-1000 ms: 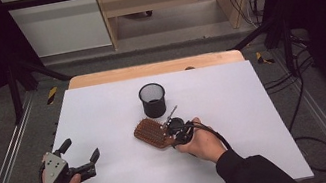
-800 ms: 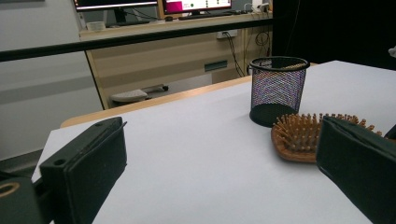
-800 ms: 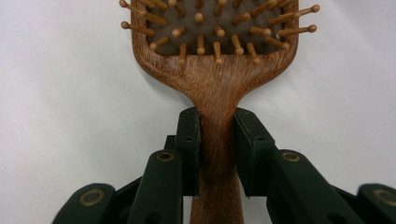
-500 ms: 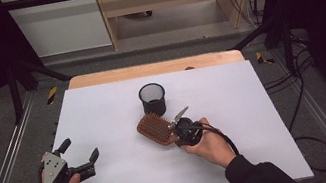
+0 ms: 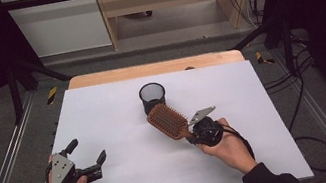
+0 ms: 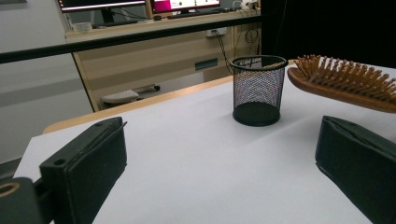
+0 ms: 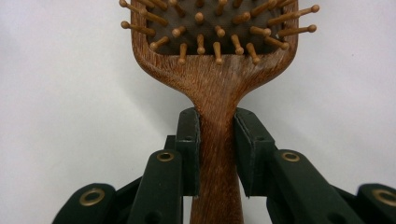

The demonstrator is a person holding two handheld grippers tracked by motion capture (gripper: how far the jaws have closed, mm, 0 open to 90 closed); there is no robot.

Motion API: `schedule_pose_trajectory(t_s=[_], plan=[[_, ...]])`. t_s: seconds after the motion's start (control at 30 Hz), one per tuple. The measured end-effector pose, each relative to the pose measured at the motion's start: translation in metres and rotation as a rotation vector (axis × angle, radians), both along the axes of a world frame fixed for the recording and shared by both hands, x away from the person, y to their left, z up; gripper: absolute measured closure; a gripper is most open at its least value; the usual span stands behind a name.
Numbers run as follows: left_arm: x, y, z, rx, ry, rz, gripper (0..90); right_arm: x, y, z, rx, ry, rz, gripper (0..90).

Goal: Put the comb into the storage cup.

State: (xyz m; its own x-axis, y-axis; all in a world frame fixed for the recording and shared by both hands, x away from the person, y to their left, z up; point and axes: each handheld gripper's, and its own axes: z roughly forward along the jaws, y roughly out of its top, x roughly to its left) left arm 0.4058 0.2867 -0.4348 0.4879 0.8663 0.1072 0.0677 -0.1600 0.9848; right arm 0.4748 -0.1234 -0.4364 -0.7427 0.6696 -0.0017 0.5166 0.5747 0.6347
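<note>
**A:** Your wooden hairbrush [image 5: 168,120] is off the table now. A second ago its head lay flat on the white surface near your hand; now it is raised, bristles up, and has moved back toward the black mesh cup [image 5: 152,97].

**B:** So where does it sit exactly?

**A:** Just in front of the cup, head pointing at it and nearly touching its near side as you see it from above. In the left gripper view the brush [image 6: 345,81] hangs in the air beside the cup [image 6: 258,91], its head about level with the rim.

**B:** And your grip?

**A:** Your right gripper [image 7: 217,154] is clamped on the brush's neck, one pad on each side of the handle just below the head [image 7: 215,37]. The hold looks square and centred.

**B:** The other hand?

**A:** Your left gripper [image 5: 87,155] rests at the near left corner of the table [image 5: 103,112], jaws spread wide with nothing between them, well apart from the brush. It has hardly shifted.

**B:** What does that mean for the job?

**A:** I judge the pickup done and the carry under way. If the cup is your goal, you will likely need to tip the brush upright so the handle goes in first.
</note>
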Motion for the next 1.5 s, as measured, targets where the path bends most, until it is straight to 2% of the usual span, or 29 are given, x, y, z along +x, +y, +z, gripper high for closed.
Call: schedule_pose_trajectory(t_s=[0.1,0.2,0.27,0.4,0.43,0.6,0.8,0.9,0.97,1.13,1.3,1.5], plan=[[-0.001,0.000,0.002,-0.022,0.001,0.006,2.2,-0.004,-0.002,-0.001,0.001,-0.003,0.007,72.8],[-0.003,-0.002,0.005,-0.046,0.010,-0.004,2.2,-0.006,-0.005,-0.001,0.009,-0.027,0.002,72.8],[-0.003,-0.006,0.008,-0.056,0.016,-0.019,2.2,-0.007,-0.009,0.001,0.040,-0.055,-0.008,72.8],[0.000,-0.018,0.017,-0.064,0.025,-0.062,2.2,-0.008,-0.014,0.004,0.072,-0.076,-0.024,72.8],[0.002,-0.022,0.020,-0.067,0.025,-0.071,2.2,-0.010,-0.017,0.007,0.093,-0.094,-0.028,72.8],[0.014,-0.051,0.033,-0.106,0.062,-0.145,2.4,-0.013,-0.020,0.008,0.125,-0.133,-0.041,72.8],[0.033,-0.089,0.042,-0.139,0.135,-0.217,2.8,-0.017,-0.018,0.009,0.157,-0.184,-0.029,72.8],[0.041,-0.105,0.043,-0.148,0.157,-0.240,3.0,-0.019,-0.017,0.010,0.179,-0.211,-0.026,72.8],[0.046,-0.113,0.043,-0.157,0.169,-0.245,3.2,-0.021,-0.016,0.012,0.198,-0.235,-0.029,72.8],[0.055,-0.126,0.041,-0.226,0.216,-0.264,3.5,-0.023,-0.014,0.014,0.229,-0.262,-0.026,72.8],[0.057,-0.137,0.044,-0.227,0.215,-0.284,3.4,-0.025,-0.012,0.014,0.245,-0.272,-0.017,72.8],[0.059,-0.145,0.047,-0.249,0.222,-0.290,3.4,-0.027,-0.007,0.017,0.265,-0.289,-0.007,72.8]])
